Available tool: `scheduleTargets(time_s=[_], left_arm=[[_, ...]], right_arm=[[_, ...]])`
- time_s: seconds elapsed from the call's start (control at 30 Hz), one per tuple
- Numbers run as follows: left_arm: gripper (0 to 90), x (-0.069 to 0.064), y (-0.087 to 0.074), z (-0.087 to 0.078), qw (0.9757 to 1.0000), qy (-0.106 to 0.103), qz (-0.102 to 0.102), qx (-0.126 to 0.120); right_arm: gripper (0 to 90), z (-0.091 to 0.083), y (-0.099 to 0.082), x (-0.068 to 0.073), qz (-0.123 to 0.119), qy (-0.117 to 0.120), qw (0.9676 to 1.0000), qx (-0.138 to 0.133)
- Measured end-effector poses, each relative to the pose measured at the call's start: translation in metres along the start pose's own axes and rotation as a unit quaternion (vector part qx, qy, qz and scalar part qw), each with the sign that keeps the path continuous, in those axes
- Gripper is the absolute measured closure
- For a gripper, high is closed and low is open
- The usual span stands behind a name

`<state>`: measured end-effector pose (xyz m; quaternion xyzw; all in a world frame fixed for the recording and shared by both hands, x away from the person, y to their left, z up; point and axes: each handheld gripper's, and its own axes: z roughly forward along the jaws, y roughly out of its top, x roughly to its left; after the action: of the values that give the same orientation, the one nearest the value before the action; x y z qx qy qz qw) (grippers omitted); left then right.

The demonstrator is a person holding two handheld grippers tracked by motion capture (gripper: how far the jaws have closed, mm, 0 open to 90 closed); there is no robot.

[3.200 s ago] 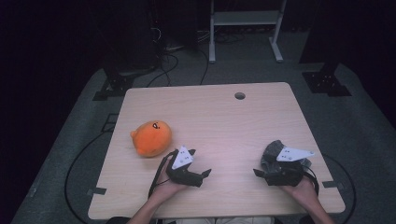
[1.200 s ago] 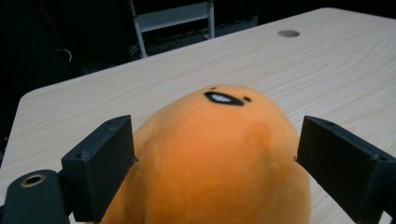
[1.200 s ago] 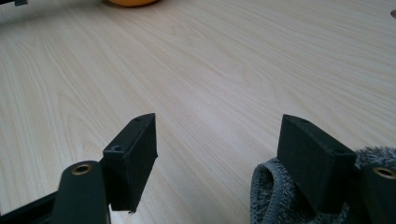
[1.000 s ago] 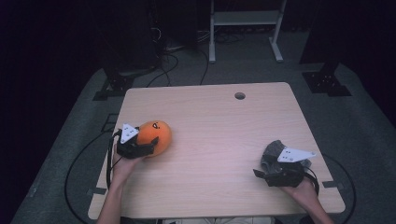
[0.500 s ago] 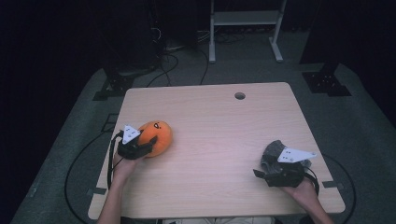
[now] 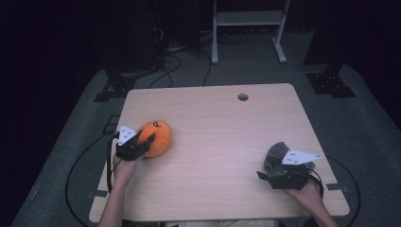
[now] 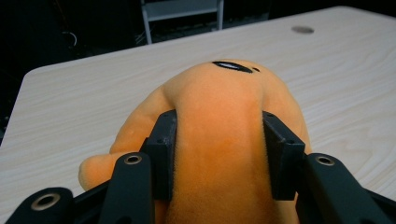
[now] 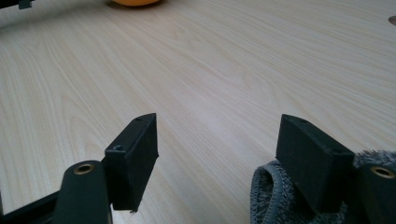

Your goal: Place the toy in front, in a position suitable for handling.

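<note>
An orange plush toy [image 6: 160, 134] lies on the left part of the wooden table [image 6: 217, 127]. My left gripper [image 6: 147, 142] comes at it from the table's left side and is shut on it. In the left gripper view both pads [image 7: 161, 149] press dents into the orange plush toy [image 7: 219, 102]. My right gripper [image 6: 264, 176] rests at the front right with its jaws apart and only bare wood between them. A grey cloth [image 6: 278, 152] lies against its far side. In the right gripper view the grey cloth [image 8: 268, 198] sits beside the right pad, outside the right gripper [image 8: 217, 149].
A round cable hole [image 6: 243, 97] sits near the table's far edge. Behind the table stand a white frame [image 6: 248, 19] and black stands [image 6: 331, 78] on the grey floor. Cables trail on the floor at the left.
My left gripper has crossed from the table's front middle to the plush toy and closed on it. Over the last second it barely shifts. The right gripper has stayed put.
</note>
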<state>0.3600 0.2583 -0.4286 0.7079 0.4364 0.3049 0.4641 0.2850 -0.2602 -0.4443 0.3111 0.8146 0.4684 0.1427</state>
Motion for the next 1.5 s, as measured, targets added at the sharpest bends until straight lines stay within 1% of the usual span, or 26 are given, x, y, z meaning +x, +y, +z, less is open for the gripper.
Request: scheduleTargets(time_s=[0.07, 0.17, 0.3, 0.37, 0.5, 0.57, 0.63, 0.7, 0.8, 0.97, 1.03, 1.07, 1.1, 1.17, 1.23, 1.27, 1.5], left_arm=[[53.8, -0.001, 0.002, -0.003, 0.9999, -0.004, -0.004, -0.009], [53.7, -0.005, 0.007, -0.006, 0.9998, -0.008, 0.004, -0.019], [53.6, -0.012, 0.013, -0.008, 0.9993, -0.020, 0.004, -0.030], [53.4, -0.017, 0.017, -0.010, 0.9991, -0.025, 0.014, -0.033], [53.2, -0.027, 0.023, -0.011, 0.9979, -0.045, 0.020, -0.043], [53.1, -0.034, 0.026, -0.012, 0.9969, -0.057, 0.026, -0.046], [52.9, -0.041, 0.028, -0.012, 0.9962, -0.066, 0.034, -0.047], [52.8, -0.047, 0.031, -0.012, 0.9951, -0.076, 0.039, -0.050], [52.6, -0.057, 0.033, -0.012, 0.9935, -0.091, 0.041, -0.055], [52.4, -0.070, 0.037, -0.011, 0.9911, -0.108, 0.052, -0.059], [52.4, -0.074, 0.038, -0.011, 0.9901, -0.116, 0.052, -0.060], [52.3, -0.080, 0.039, -0.011, 0.9890, -0.122, 0.058, -0.060], [52.3, -0.080, 0.039, -0.011, 0.9890, -0.122, 0.058, -0.060], [52.2, -0.085, 0.040, -0.010, 0.9878, -0.129, 0.063, -0.060], [52.2, -0.091, 0.040, -0.009, 0.9863, -0.139, 0.062, -0.063], [52.1, -0.094, 0.041, -0.008, 0.9855, -0.143, 0.069, -0.061], [51.9, -0.116, 0.040, -0.002, 0.9804, -0.171, 0.080, -0.056]], right_arm=[[28.4, 0.000, 0.000, -0.001, 0.001, -0.001, 1.0000, -0.001], [28.4, 0.000, 0.000, -0.001, 0.002, -0.001, 1.0000, 0.000], [28.4, 0.000, 0.000, -0.001, 0.001, -0.002, 1.0000, -0.002], [28.4, 0.000, 0.000, -0.001, 0.002, -0.002, 1.0000, -0.002], [28.4, -0.001, 0.000, -0.002, 0.001, -0.005, 1.0000, -0.004], [28.4, -0.001, 0.000, -0.002, 0.003, -0.005, 1.0000, -0.003], [28.4, -0.001, 0.000, -0.002, 0.003, -0.005, 1.0000, -0.003], [28.4, -0.002, 0.000, -0.002, 0.001, -0.007, 1.0000, -0.004], [28.4, -0.002, 0.000, -0.002, 0.002, -0.007, 1.0000, -0.006], [28.4, -0.003, 0.000, -0.002, 0.002, -0.008, 0.9999, -0.007], [28.4, -0.003, 0.000, -0.003, 0.003, -0.008, 0.9999, -0.007], [28.4, -0.003, 0.000, -0.003, 0.002, -0.008, 0.9999, -0.007], [28.4, -0.003, 0.000, -0.003, 0.002, -0.008, 0.9999, -0.007], [28.4, -0.003, 0.000, -0.003, 0.003, -0.009, 0.9999, -0.007], [28.4, -0.005, 0.001, -0.003, 0.003, -0.012, 0.9999, -0.011], [28.4, -0.005, 0.001, -0.004, 0.003, -0.013, 0.9998, -0.013], [28.4, -0.009, 0.000, -0.007, 0.008, -0.017, 0.9996, -0.020]])
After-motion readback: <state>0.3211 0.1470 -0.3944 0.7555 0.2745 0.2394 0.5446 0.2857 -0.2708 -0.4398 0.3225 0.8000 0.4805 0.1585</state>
